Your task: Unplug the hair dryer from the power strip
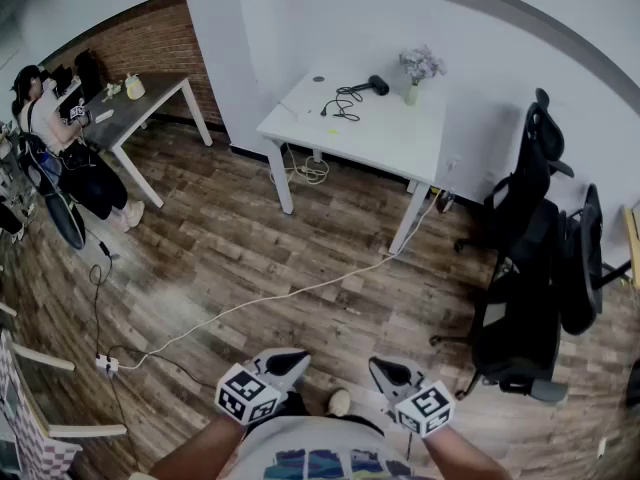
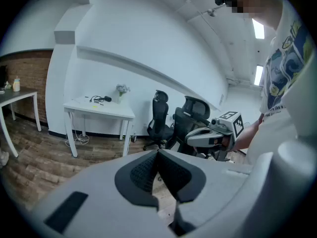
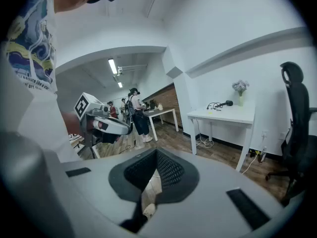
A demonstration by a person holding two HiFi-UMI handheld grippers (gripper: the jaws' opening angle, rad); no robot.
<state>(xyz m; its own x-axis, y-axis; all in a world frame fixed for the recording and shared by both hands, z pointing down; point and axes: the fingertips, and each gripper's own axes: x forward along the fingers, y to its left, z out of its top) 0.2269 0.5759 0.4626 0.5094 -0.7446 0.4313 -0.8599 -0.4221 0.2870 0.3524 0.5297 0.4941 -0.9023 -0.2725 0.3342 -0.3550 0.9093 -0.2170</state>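
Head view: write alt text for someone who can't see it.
The left gripper and right gripper, shut and empty, face a white table bearing a black hair dryer across a wooden floor. A cable runs to a power strip at left.

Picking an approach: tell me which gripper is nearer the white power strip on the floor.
Left. The left gripper hangs to the right of the power strip; the right gripper is farther right still. Both are well apart from it.

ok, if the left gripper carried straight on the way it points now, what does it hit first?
Most likely the wood floor, short of the black office chairs. The left gripper tilts downward and nothing stands between. Depth is hard to judge.
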